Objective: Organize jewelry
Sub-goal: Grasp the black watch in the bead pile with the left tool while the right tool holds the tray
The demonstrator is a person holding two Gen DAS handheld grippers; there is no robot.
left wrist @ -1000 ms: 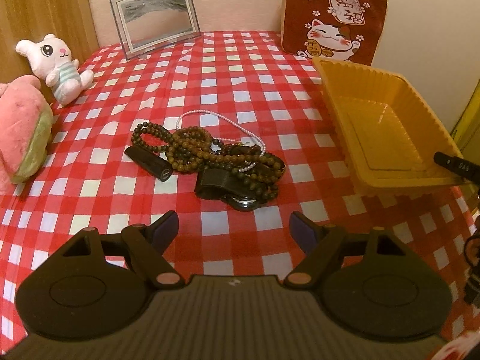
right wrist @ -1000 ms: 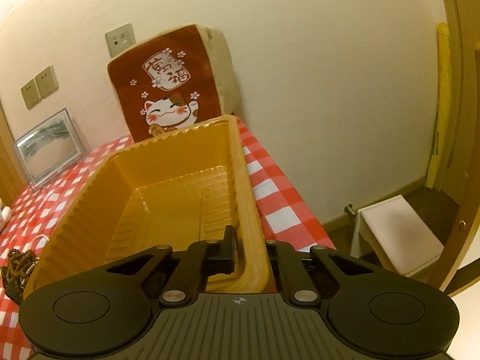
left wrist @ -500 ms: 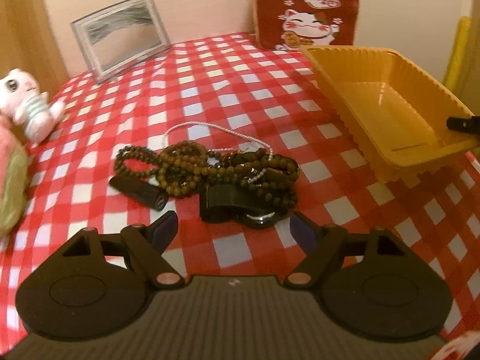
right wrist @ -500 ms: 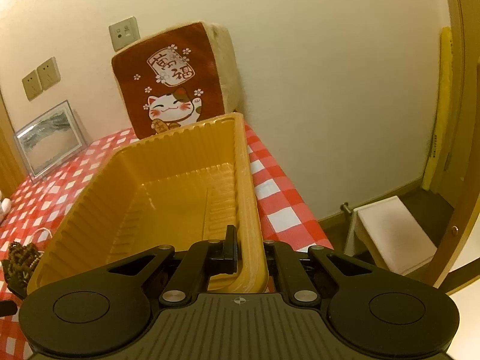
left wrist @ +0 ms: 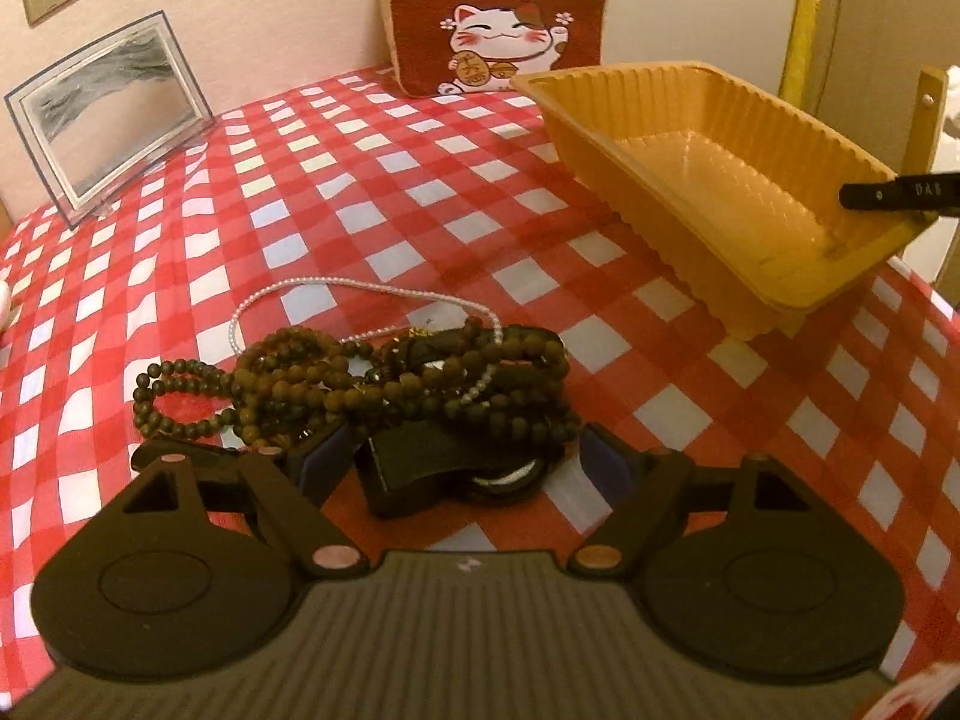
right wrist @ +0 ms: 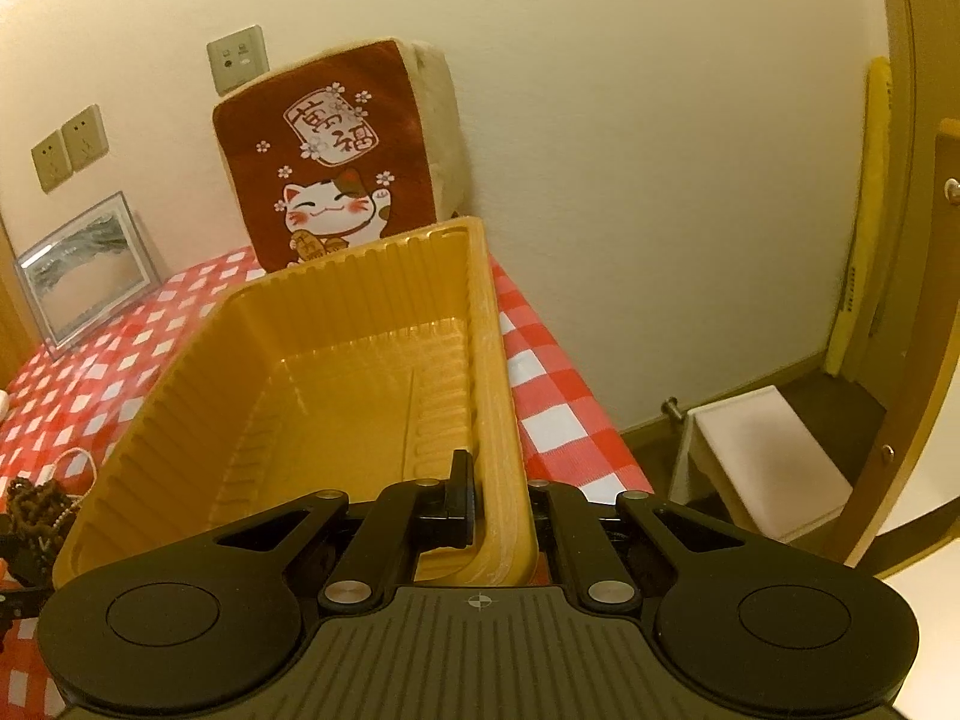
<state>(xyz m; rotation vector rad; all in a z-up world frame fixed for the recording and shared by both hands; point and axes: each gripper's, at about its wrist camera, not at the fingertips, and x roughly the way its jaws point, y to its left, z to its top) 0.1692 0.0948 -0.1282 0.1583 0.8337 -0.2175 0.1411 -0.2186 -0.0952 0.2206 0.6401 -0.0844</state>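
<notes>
A tangle of brown and dark bead strings (left wrist: 384, 387) lies on the red checked cloth with a thin pearl chain (left wrist: 336, 288) and a black watch (left wrist: 444, 468) under it. My left gripper (left wrist: 462, 459) stands open right over the near edge of this pile, its fingers on either side of the watch, pads not touching it. At the right sits a yellow ribbed tray (left wrist: 708, 138), holding nothing. My right gripper (right wrist: 501, 498) is shut on the tray's near right rim (right wrist: 498, 420); its finger (left wrist: 894, 195) shows in the left wrist view.
A red lucky-cat cushion (left wrist: 498, 12) leans on the wall behind the tray. A glass-framed picture (left wrist: 108, 120) stands at the back left. The table edge drops off right of the tray, with a white stool (right wrist: 768, 462) on the floor below.
My left gripper has come closer and lower over the bead pile while rolling, so the pile now lies between its fingers. The right gripper has kept its hold on the tray rim.
</notes>
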